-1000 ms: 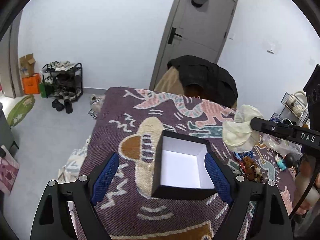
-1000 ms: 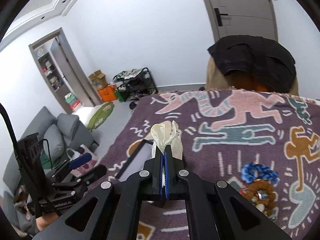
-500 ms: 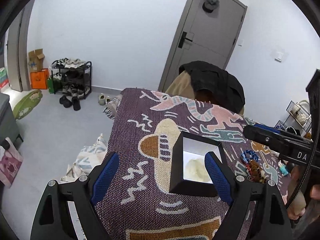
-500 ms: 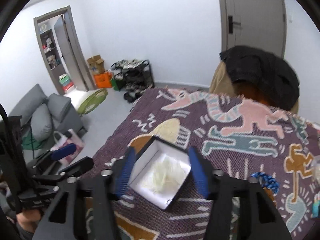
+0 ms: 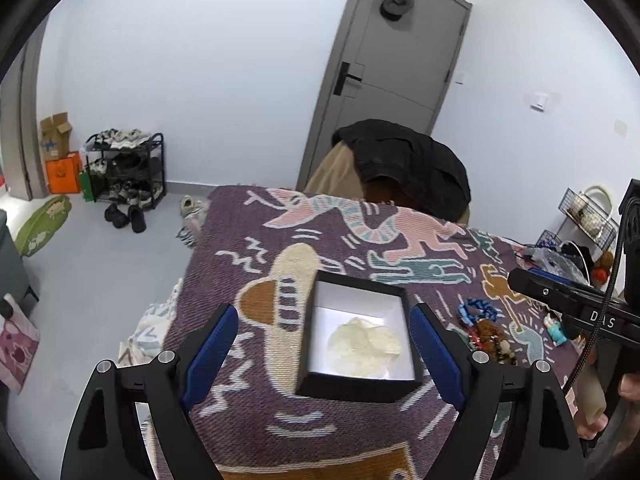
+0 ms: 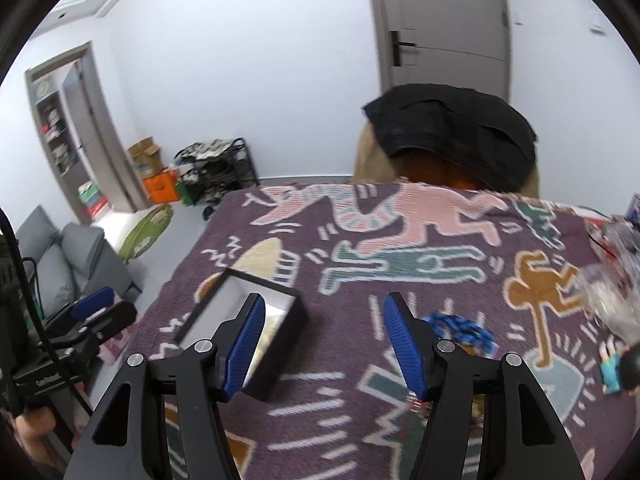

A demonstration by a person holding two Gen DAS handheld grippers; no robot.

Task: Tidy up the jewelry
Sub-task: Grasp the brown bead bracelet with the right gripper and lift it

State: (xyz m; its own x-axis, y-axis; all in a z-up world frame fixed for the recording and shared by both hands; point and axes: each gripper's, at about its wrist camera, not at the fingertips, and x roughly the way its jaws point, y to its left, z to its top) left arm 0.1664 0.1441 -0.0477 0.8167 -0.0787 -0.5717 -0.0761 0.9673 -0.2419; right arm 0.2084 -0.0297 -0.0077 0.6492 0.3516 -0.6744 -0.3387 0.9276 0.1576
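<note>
Box (image 5: 360, 390) between left gripper (image 5: 326, 346) pads, seemingly.

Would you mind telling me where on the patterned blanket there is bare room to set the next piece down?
The blanket is bare beyond the black box, up to the draped chair, and left of the box. It is crowded on the right: blue bracelet, beads and a small figure cluster there.

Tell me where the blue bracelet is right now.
The blue bracelet lies on the patterned blanket, right of the black box in the left wrist view, beside the brown beads.
</note>
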